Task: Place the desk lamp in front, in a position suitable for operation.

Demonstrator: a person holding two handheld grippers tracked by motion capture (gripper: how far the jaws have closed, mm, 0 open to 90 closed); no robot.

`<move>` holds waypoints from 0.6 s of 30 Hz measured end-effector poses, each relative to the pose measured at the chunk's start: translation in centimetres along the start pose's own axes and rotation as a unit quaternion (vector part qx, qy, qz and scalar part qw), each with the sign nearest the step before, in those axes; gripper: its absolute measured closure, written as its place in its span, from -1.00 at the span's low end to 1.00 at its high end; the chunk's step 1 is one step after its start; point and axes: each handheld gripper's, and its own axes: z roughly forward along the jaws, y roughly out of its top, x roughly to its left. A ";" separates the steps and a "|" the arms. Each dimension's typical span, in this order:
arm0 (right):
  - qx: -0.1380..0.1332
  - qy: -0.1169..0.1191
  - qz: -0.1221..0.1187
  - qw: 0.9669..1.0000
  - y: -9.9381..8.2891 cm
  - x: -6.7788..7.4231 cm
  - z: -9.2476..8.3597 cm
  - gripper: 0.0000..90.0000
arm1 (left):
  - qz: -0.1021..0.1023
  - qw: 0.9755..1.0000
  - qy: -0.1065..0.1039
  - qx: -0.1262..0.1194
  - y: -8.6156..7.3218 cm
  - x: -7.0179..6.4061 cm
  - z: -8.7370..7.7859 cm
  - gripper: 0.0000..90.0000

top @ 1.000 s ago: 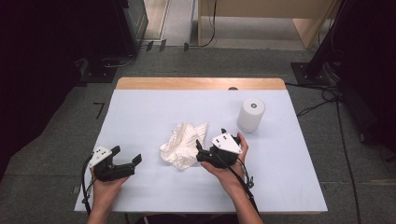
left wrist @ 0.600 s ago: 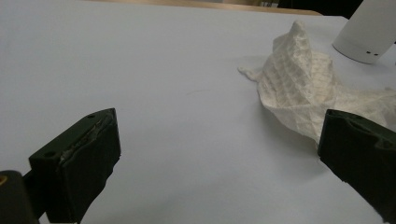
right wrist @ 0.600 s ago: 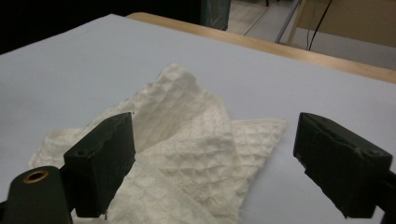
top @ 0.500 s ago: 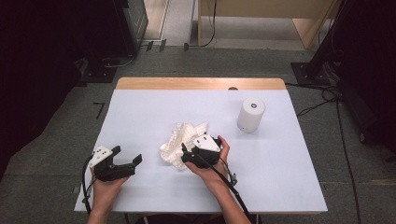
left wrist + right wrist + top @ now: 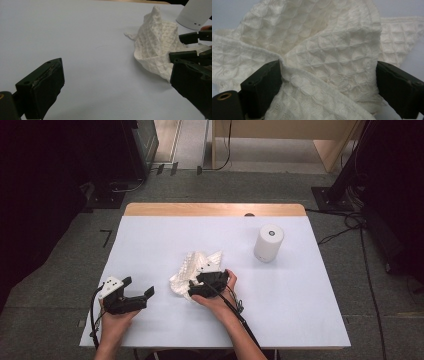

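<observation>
White worktop (image 5: 150, 240), dark floor around — crumpled waffle cloth (image 5: 192, 267) lies mid-table, white cylinder (image 5: 268, 242) well apart at its right. Right gripper (image 5: 328, 82) sits over the cloth, fingers (image 5: 262, 85) apart with folds between them (not clamped yet). Left gripper (image 5: 137, 296) waits near, fingers apart, empty. Grasp just starting — pickup or folding all left.

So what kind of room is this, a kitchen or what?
More likely a lab or workshop: a bare white table on grey carpet, cables trailing across the floor, and dark equipment stands around it.
</observation>
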 end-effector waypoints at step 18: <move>-0.077 0.051 -0.014 0.996 -0.9 -3.4 -5.1 0.74 | -0.003 1.000 -0.009 0.002 -0.1 0.3 0.2 -1.00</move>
